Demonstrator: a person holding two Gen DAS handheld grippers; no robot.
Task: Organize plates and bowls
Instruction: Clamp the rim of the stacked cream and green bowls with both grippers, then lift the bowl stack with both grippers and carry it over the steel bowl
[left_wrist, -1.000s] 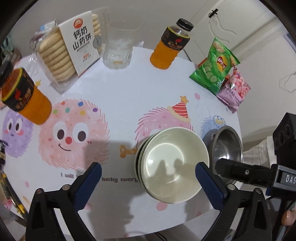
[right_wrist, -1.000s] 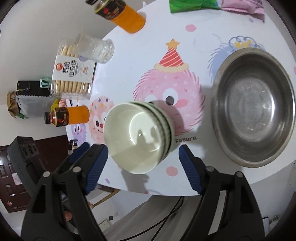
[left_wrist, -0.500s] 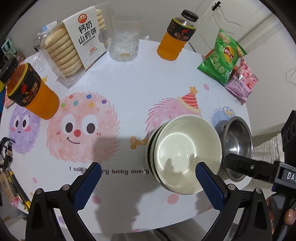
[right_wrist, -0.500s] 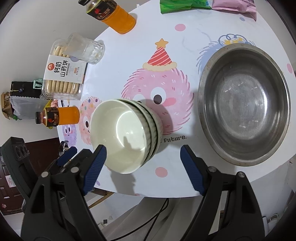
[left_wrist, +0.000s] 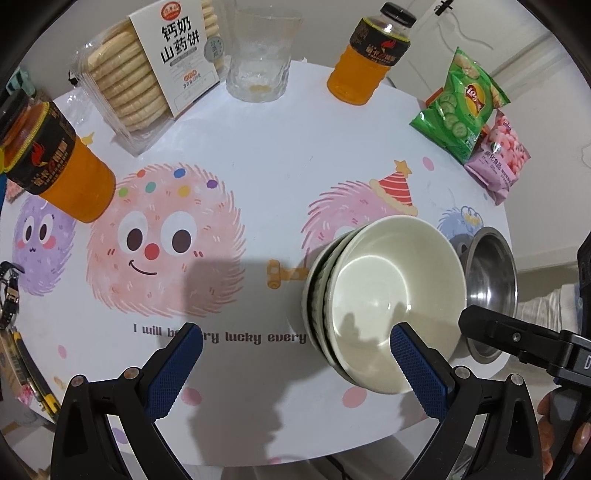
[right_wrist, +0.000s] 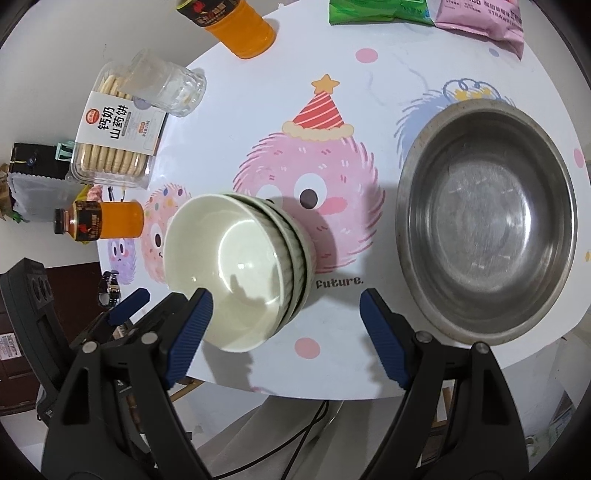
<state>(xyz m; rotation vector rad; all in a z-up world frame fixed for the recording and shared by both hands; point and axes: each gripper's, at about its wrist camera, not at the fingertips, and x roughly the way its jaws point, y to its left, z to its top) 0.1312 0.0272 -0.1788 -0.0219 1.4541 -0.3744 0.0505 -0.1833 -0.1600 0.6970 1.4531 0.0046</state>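
Both hand-held grippers, left (left_wrist: 295, 365) and right (right_wrist: 286, 332), have lifted away open and empty, leaving the stacked bowls (right_wrist: 236, 269) nested beside the steel basin (right_wrist: 487, 236).

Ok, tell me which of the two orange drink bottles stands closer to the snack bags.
The orange bottle at the table's far edge, right of the glass tumbler. It stands near the green chip bag; the other bottle sits at the left edge beyond the biscuit box.
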